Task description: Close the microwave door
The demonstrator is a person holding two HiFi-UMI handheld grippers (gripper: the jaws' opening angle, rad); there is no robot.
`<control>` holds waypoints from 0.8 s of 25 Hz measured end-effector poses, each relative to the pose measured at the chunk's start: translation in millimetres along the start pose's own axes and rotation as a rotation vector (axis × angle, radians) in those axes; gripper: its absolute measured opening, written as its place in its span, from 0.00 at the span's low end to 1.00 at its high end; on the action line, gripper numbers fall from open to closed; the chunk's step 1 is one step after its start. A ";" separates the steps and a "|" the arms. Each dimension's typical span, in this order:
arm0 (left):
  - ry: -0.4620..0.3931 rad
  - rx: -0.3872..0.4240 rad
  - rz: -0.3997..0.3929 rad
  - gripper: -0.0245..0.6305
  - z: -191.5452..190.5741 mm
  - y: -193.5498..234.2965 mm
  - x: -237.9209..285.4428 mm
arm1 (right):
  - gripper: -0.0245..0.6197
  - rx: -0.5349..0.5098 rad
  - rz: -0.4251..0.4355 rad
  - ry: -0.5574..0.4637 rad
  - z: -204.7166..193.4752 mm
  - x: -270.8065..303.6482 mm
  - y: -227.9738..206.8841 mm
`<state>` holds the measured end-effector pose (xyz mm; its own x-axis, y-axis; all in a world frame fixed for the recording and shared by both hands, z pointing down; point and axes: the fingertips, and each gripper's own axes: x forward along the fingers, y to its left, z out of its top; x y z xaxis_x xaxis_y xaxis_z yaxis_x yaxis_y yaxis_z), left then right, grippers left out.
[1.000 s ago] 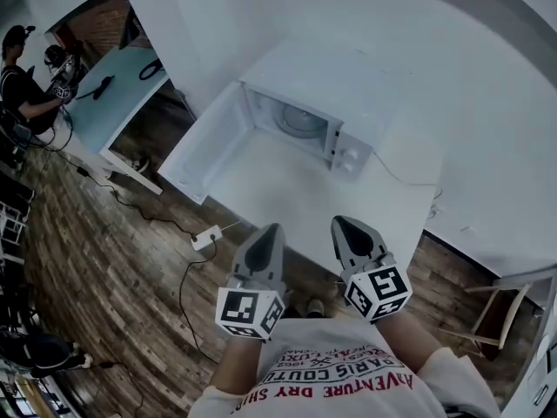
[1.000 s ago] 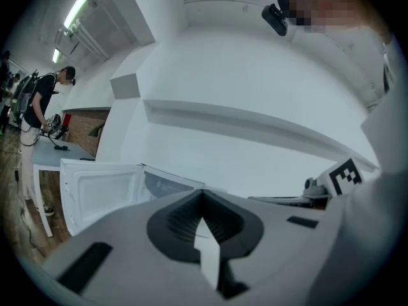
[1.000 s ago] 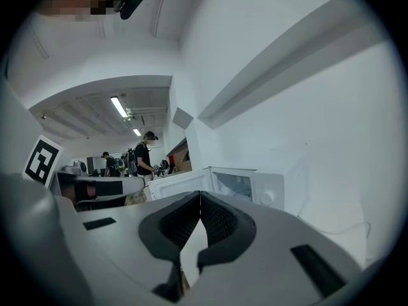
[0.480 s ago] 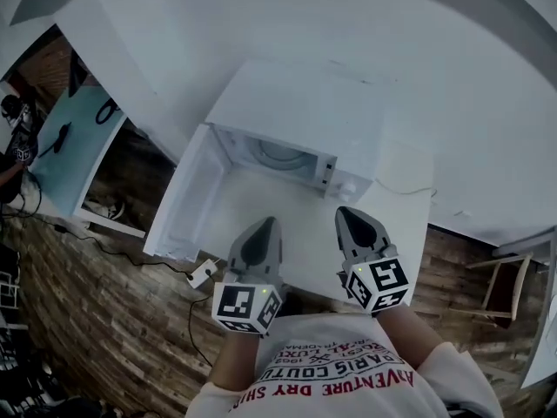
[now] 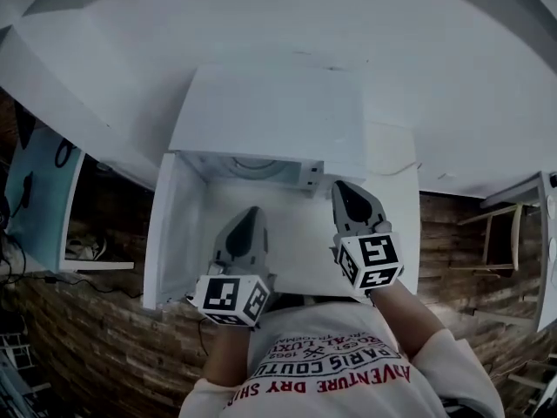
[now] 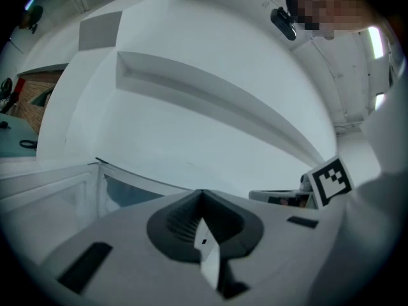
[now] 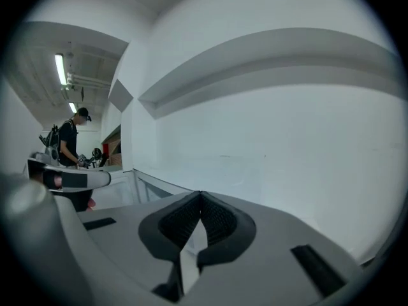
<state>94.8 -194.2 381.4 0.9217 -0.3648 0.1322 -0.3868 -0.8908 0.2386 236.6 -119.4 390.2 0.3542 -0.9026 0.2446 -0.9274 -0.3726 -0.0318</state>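
While the white boxy microwave (image 5: pixel 270 111) shows its white door (image 5: pixel 170 233) swung wide | your left gripper (image 5: pixel 250 216), right gripper (image 5: pixel 342 188): clenched, empty | risk: hard shove skids it.

I read the microwave (image 5: pixel 270 116) casing as smooth matt white, like painted metal; the table (image 5: pixel 393 200) matt white; the floor (image 5: pixel 87 355) rough wood planks. The left gripper (image 6: pixel 201 194) and right gripper (image 7: pixel 200 195) show matt grey plastic with dark ribbed pads (image 6: pixel 177 225).
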 end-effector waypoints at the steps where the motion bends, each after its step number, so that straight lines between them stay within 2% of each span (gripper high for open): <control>1: 0.004 -0.005 -0.002 0.03 -1.6 0.1 2.9 | 0.06 -0.004 -0.013 0.009 -1.5 4.1 -4.2; 6: 0.018 -0.011 0.021 0.03 -9.5 2.4 11.4 | 0.06 0.023 -0.012 0.042 -7.2 25.7 -15.1; 11: 0.028 -0.020 0.075 0.03 -16.9 3.9 8.7 | 0.06 0.006 -0.021 0.046 -7.4 32.7 -21.0; 14: 0.024 -0.026 0.126 0.03 -18.9 7.0 0.8 | 0.06 0.010 -0.012 0.048 -7.2 33.9 -21.4; 18: 0.013 -0.022 0.216 0.03 -20.8 14.6 -19.3 | 0.06 0.065 0.015 0.059 -7.8 34.4 -23.4; 20: 0.000 -0.021 0.267 0.03 -19.4 20.3 -31.2 | 0.06 0.052 0.017 0.058 -6.0 35.2 -25.6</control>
<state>57.6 -195.6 400.8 0.7871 -0.5858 0.1932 -0.6165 -0.7572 0.2157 272.0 -140.3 405.4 0.3294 -0.8956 0.2991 -0.9254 -0.3691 -0.0861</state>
